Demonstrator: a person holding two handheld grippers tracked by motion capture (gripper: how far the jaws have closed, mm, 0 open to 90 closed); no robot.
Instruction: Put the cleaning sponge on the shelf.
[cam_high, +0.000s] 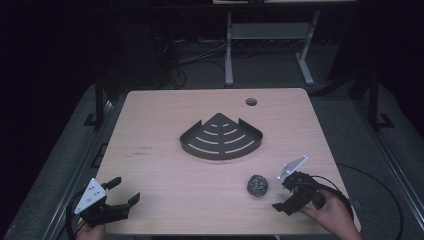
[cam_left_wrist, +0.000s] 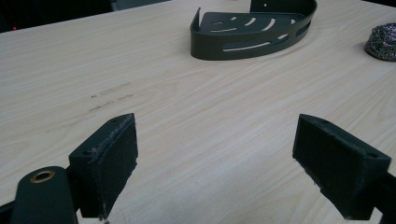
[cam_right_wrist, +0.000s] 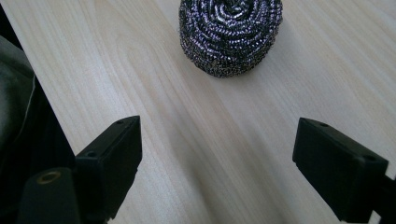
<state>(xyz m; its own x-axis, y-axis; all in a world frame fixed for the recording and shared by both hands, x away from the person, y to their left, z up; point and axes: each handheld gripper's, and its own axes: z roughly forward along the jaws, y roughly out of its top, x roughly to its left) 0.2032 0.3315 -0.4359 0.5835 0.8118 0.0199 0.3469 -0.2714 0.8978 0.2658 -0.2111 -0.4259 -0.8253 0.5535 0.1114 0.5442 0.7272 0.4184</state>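
Two grippers rest near the front edge of the wooden table (cam_high: 165, 165), both with jaws spread wide and holding nothing. The right gripper (cam_high: 286, 196) points at the steel wool ball (cam_high: 257, 185), which lies just ahead of it, apart from the jaws. The left gripper (cam_high: 125, 192) is at the front left corner. The dark corner shelf (cam_high: 221, 137) sits mid-table, probably metal.

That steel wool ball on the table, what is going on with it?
A person holds a gripper in each hand at a wooden table. The right gripper, jaws open, points at the steel wool scourer just ahead of it, not yet touching. The left gripper, also open and empty, sits near the table's front left corner. A dark corner shelf basket lies empty mid-table.
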